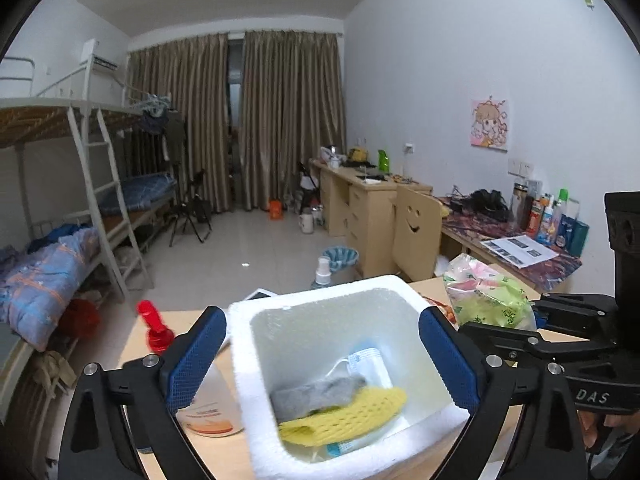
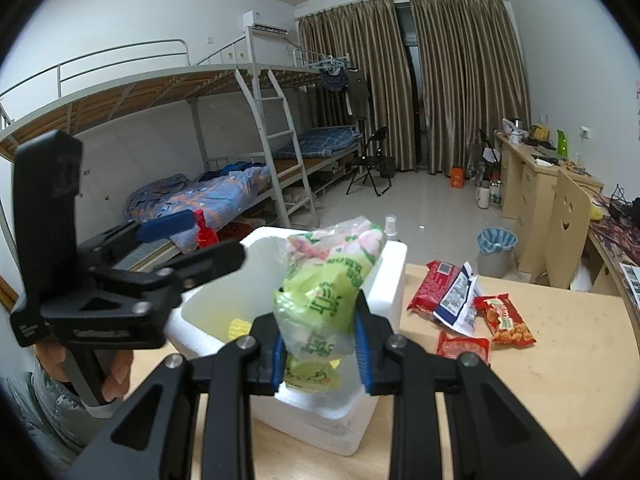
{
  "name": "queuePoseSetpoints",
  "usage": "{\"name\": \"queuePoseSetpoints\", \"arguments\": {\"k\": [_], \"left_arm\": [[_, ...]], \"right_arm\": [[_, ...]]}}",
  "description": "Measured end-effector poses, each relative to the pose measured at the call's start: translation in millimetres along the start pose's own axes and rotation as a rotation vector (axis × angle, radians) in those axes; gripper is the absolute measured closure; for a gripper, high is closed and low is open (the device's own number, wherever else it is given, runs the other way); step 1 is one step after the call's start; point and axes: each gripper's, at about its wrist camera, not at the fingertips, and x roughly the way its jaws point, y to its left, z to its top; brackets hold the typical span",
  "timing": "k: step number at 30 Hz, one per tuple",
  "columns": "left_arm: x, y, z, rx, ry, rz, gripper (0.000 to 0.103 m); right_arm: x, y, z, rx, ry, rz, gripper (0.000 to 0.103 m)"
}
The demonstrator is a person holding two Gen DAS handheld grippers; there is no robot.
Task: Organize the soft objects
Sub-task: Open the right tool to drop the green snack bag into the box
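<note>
A white foam box (image 1: 316,291) stands on the wooden table (image 2: 540,368). Inside it lie a yellow foam net (image 1: 344,412), a grey cloth (image 1: 316,394) and a clear plastic packet (image 1: 368,364). My left gripper (image 1: 322,316) hangs over the box, open wide, with nothing between its blue pads; in the right wrist view the left gripper (image 2: 208,240) sits at the box's left side. My right gripper (image 2: 320,332) is shut on a green and pink plastic bag (image 2: 324,288) of soft packs, held above the box's (image 2: 386,280) near right corner. That bag (image 1: 488,292) shows beside the box in the left view.
Several snack packets (image 2: 456,300) lie on the table right of the box. A red-capped bottle (image 1: 157,330) and a white tub with an orange label (image 1: 208,416) stand left of it. Bunk beds (image 2: 208,196), a chair (image 2: 568,228) and a bin (image 2: 496,248) are beyond.
</note>
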Motion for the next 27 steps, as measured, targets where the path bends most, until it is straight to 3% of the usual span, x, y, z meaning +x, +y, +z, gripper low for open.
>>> {"name": "queuePoseSetpoints", "arguments": {"k": [9,12,27], "left_arm": [[-21.9,7.7,-5.5,-0.013,-0.037,0.048,0.005],[-28.4,9.7,-7.7,-0.010,-0.049,0.092,0.001],[-35.6,34.4,-10.3,-0.052,-0.059,0.113,0.000]], "right_arm": [[8.0,8.2,3.8,-0.015,0.020,0.004,0.070],[12.5,9.1,6.0,-0.020,0.028,0.006,0.070],[46.2,12.0,16.3,-0.071,0.088,0.022,0.070]]}}
